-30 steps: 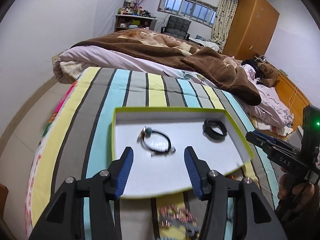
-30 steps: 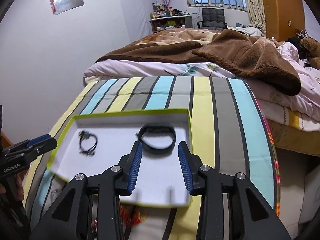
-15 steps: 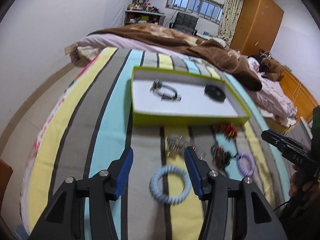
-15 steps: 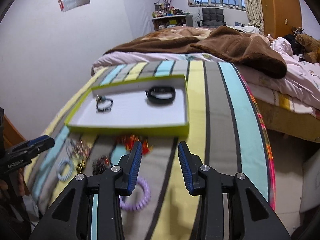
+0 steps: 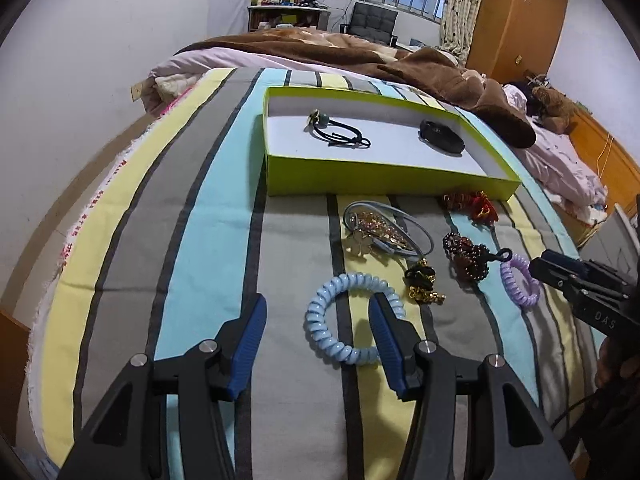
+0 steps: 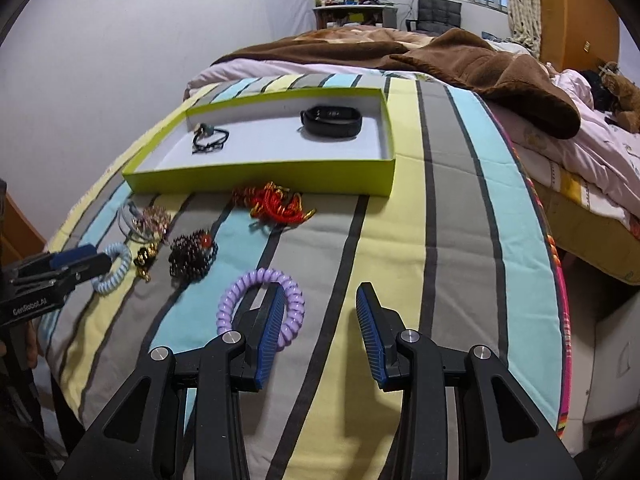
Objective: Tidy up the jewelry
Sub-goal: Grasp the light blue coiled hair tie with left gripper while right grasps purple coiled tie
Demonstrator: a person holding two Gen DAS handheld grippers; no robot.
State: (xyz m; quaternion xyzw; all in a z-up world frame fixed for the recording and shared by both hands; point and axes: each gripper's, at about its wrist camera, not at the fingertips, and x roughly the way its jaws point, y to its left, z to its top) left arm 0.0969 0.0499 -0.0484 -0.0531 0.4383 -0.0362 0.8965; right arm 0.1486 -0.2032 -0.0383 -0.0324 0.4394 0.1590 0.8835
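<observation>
A lime-green tray point(image 5: 384, 178) point(image 6: 260, 178) on the striped bedspread holds a black cord bracelet point(image 5: 338, 132) point(image 6: 210, 140) and a black band point(image 5: 442, 141) point(image 6: 331, 121). In front of it lie a light blue coil tie point(image 5: 352, 318) point(image 6: 112, 268), a purple coil tie point(image 5: 520, 285) point(image 6: 260, 304), dark bead bracelets point(image 5: 466, 256) point(image 6: 192, 256), red cords point(image 5: 472, 204) point(image 6: 276, 202), a gold piece point(image 5: 422, 284) and a blue-cord cluster point(image 5: 380, 232). My left gripper point(image 5: 318, 316) is open, its right finger over the blue tie. My right gripper point(image 6: 318, 308) is open, its left finger over the purple tie.
A brown blanket point(image 5: 360, 50) and pink bedding point(image 6: 592, 136) lie beyond the tray. The bed edge point(image 6: 556, 280) drops off at the right. A wooden wardrobe point(image 5: 516, 12) and a desk with a chair point(image 5: 372, 20) stand at the back.
Both grippers pulled back and lowered from over the tray to the loose jewelry in front of it. Both stayed open.
</observation>
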